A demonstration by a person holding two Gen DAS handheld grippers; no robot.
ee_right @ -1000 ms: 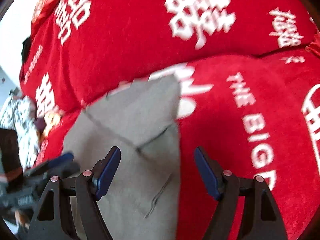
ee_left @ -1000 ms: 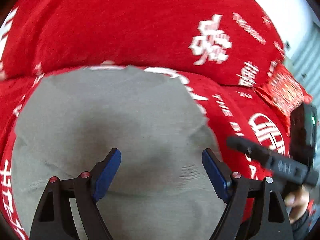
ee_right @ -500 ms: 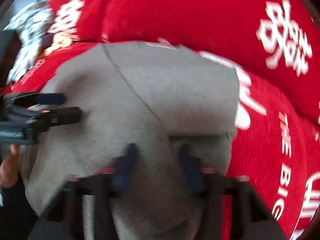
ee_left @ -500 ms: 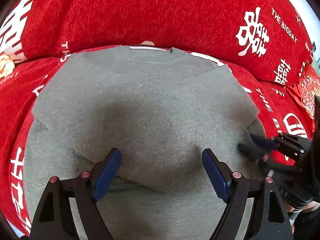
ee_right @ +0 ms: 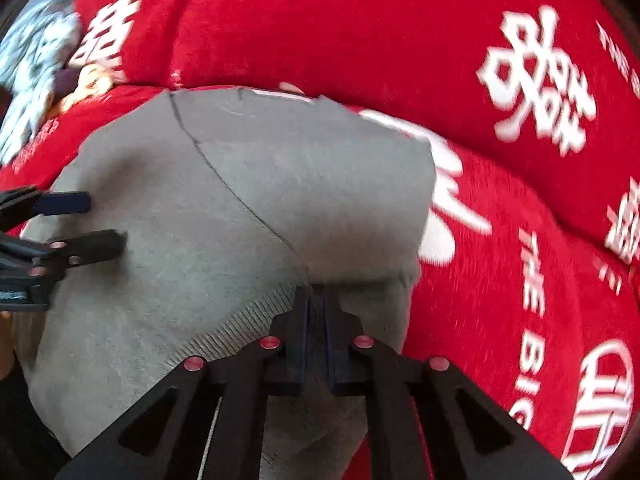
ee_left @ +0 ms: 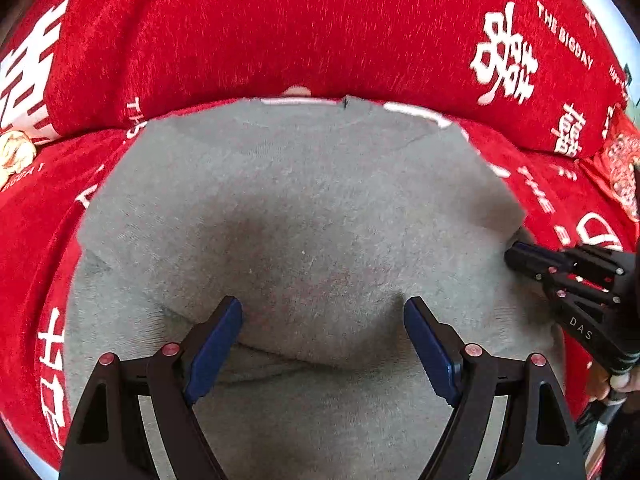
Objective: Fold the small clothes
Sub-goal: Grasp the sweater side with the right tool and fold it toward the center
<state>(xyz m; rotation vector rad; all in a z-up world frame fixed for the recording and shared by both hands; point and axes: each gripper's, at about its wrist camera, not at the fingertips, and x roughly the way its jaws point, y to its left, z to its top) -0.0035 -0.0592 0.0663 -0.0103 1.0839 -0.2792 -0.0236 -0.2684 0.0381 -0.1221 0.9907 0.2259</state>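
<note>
The grey sweater (ee_left: 312, 216) lies flat on the red printed blanket (ee_left: 280, 28), so that both tongs can reach its near part. I judge that the right gripper (ee_right: 316, 320), its jaws easing open a little, pinches the ribbed hem to lift it for a fold, while the left gripper (ee_left: 322, 340) hangs released over the middle. The sweater's long axis runs away from the grippers, neckline at the blanket's far bulge.

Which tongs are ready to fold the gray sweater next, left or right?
Right, probably. The right tongs already pinch the gray sweater at its edge, though they are opening slightly. The left tongs stand wide open above its middle, gripping nothing.
</note>
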